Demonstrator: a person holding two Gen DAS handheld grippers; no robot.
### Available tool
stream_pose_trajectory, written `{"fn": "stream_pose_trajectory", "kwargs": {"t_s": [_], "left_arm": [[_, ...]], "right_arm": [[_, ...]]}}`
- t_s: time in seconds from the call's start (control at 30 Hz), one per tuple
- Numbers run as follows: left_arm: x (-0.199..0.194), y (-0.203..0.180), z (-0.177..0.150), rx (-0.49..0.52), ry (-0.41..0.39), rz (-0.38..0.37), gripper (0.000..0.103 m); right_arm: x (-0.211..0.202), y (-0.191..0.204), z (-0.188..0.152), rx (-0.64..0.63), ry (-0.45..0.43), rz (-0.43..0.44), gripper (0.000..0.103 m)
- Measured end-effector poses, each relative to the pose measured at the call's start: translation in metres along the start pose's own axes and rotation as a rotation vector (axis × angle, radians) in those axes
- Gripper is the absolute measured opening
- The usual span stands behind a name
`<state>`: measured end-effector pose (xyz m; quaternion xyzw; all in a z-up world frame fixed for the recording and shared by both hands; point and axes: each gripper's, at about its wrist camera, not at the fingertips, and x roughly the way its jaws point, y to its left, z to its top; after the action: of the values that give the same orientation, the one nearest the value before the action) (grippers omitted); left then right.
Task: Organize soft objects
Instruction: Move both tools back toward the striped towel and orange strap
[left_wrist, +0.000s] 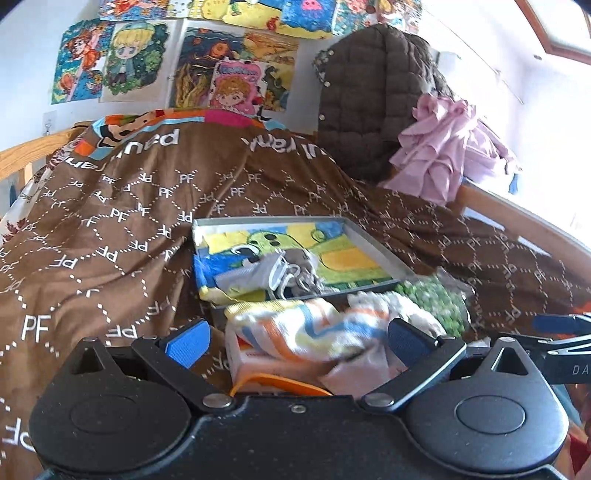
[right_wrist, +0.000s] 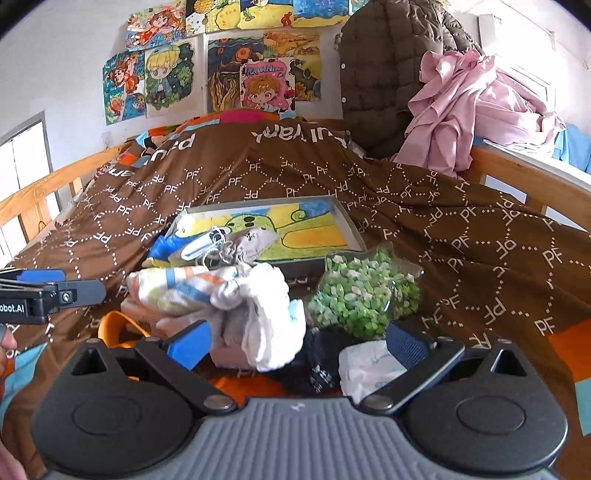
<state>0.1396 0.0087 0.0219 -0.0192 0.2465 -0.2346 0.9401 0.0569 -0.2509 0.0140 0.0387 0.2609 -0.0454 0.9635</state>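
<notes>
Left gripper (left_wrist: 295, 341), lower centre of left wrist view, is spread wide w/ nothing between its blue pads; the striped pastel knit cloth bundle (left_wrist: 314, 328) lies just ahead of it on the brown PF-print quilt (left_wrist: 110, 229). Looks light, floppy, prob. easy to bunch; best pinched at the thick folded middle. Behind it, centre frame, shallow grey tray w/ cartoon drawing liner (left_wrist: 373, 240) holds a few small items. Right wrist view: right gripper (right_wrist: 299, 341) also released, empty, over a crumpled white sock-like cloth (right_wrist: 266, 314). Right of that, clear bag of green-white pellets (right_wrist: 362, 295): slippery, shifty, grab by an edge.
</notes>
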Motion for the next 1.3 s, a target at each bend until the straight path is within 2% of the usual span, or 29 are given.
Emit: {"fn": "stream_pose_trajectory", "kwargs": {"t_s": [0.1,0.27,0.53,0.87,1.13,1.3], "left_arm": [[0.000,-0.008,-0.005,0.030,0.026,-0.016,0.102],[-0.004,-0.012,-0.014,-0.002,0.053,-0.029,0.102],[-0.016,-0.026,-0.026,0.017,0.069,-0.042,0.102],[-0.021,-0.036,-0.032,0.048,0.085,-0.036,0.102],[-0.007,-0.035,-0.035,0.022,0.153,0.003,0.102],[0.004,-0.032,-0.037,0.005,0.194,0.011,0.102]], "right_arm": [[-0.003,-0.004,-0.002,0.023,0.007,0.008,0.103],[-0.010,-0.006,-0.008,0.029,0.015,0.014,0.103],[-0.023,-0.007,-0.014,0.031,0.003,0.012,0.103],[-0.021,-0.009,-0.016,0.034,0.019,0.025,0.103],[-0.008,-0.006,-0.020,0.029,0.086,0.043,0.103],[0.001,0.001,-0.016,-0.047,0.084,0.016,0.103]]}}
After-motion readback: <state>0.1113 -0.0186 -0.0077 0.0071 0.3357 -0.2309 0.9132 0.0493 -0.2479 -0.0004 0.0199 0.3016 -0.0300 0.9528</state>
